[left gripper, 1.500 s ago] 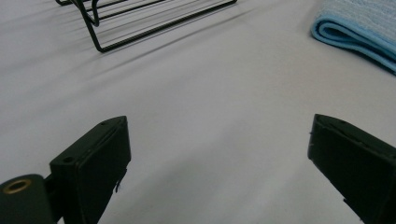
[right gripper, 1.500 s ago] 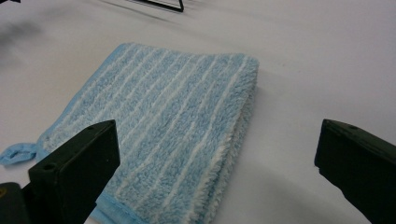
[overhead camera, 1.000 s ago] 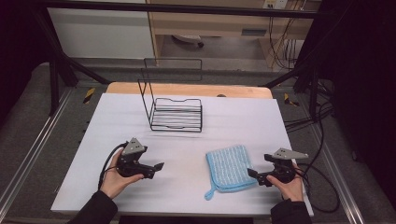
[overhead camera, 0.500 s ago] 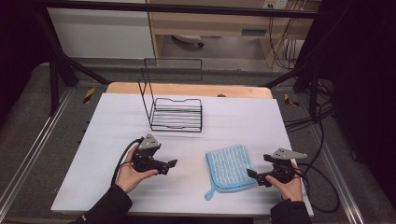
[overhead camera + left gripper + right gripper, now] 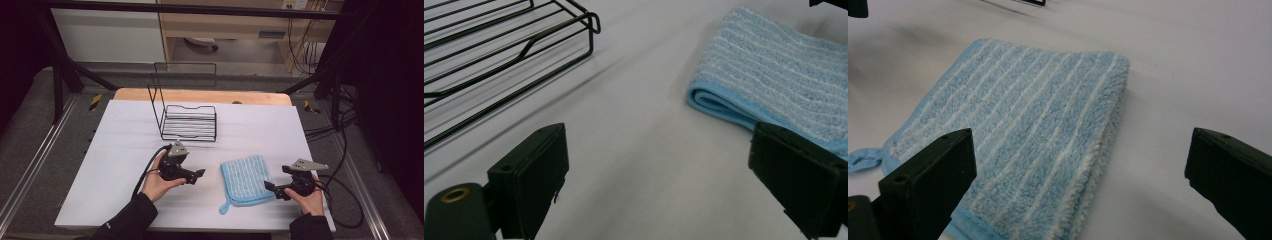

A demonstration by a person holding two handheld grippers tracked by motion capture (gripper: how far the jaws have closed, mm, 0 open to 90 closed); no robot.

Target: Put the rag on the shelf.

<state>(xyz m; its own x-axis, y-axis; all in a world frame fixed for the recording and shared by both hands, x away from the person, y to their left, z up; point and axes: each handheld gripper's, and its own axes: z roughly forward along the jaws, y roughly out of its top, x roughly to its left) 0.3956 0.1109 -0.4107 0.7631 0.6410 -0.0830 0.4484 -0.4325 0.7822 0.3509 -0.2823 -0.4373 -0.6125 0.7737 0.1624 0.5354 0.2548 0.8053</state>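
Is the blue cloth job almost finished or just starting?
Just starting, it seems. The folded blue cloth lies flat on the table, unheld. Both the left gripper and right gripper are open beside it. Grabbing the cloth is left; the wire rack holds nothing.

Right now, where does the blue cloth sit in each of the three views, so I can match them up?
High view: the blue cloth lies right of centre, between both grippers.
Left gripper view: upper right, folded edge facing the camera.
Right gripper view: centre-left, hanging loop at far left.
Shared landmark: the black wire rack, also upper left in the left gripper view.
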